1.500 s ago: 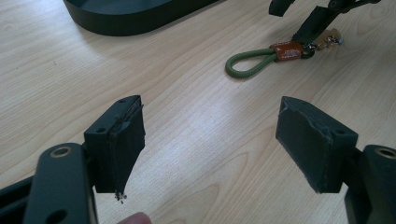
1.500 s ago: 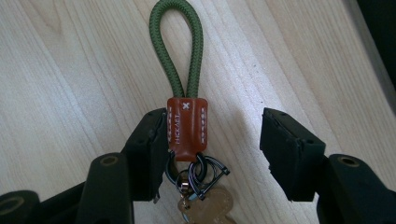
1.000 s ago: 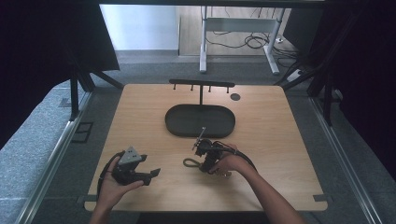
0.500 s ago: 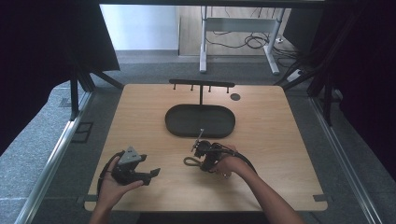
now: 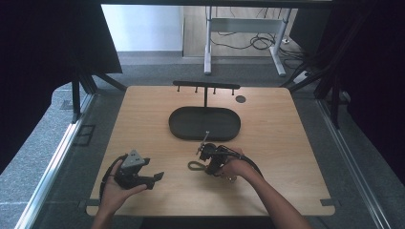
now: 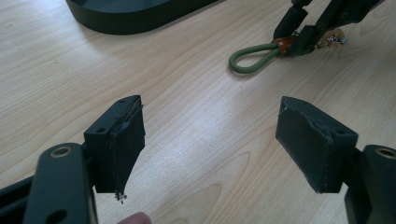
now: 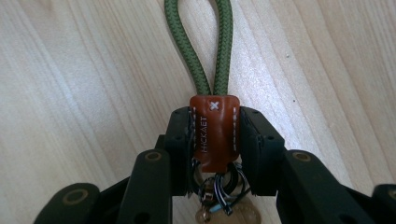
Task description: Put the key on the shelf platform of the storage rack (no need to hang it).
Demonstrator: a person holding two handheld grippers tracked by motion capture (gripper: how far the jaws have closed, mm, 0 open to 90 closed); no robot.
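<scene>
The right gripper has just been closing its jaws and is now clamping the brown leather tab of a green cord keychain lying on the wooden table near the black oval tray. The left gripper is resting nearby, jaws wide apart and holding nothing. Metal rings are sitting half hidden behind the pads.

Keychain: green braided cord loop joined by a stitched brown leather tab with a white cross and lettering; metal rings hang at the tab's near end. Lies flat on the wooden table, just in front of the tray, loop pointing left.
</scene>
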